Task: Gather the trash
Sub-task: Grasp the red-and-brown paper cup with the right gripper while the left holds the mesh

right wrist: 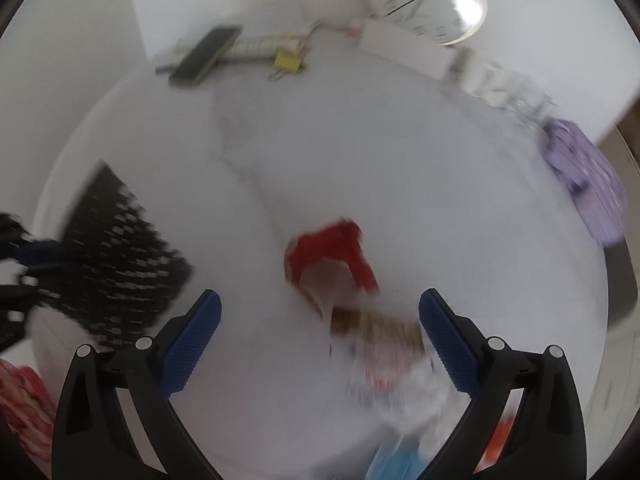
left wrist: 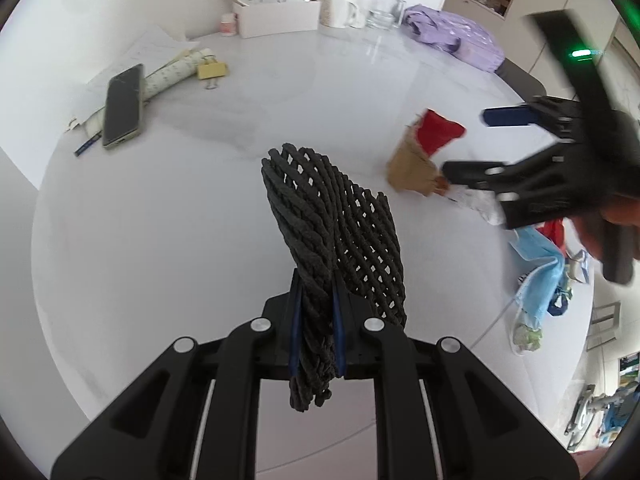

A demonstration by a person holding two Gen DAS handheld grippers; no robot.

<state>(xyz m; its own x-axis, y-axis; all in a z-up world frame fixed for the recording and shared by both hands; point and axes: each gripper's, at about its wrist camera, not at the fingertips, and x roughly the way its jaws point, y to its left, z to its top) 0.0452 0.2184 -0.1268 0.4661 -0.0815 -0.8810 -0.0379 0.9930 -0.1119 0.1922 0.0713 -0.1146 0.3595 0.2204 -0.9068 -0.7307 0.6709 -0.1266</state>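
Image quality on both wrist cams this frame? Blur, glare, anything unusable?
Left wrist view: mostly sharp; the black woven mesh net in the left gripper is crisp, only the right gripper is smeared. Right wrist view: heavy motion blur; the red and brown paper wrapper is streaked, with glare on the round white wall clock.

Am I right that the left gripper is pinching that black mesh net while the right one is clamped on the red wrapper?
Not quite. The left gripper does pinch the black mesh net, but the right gripper is open; the right wrist view shows the red wrapper lying ahead, ungripped.
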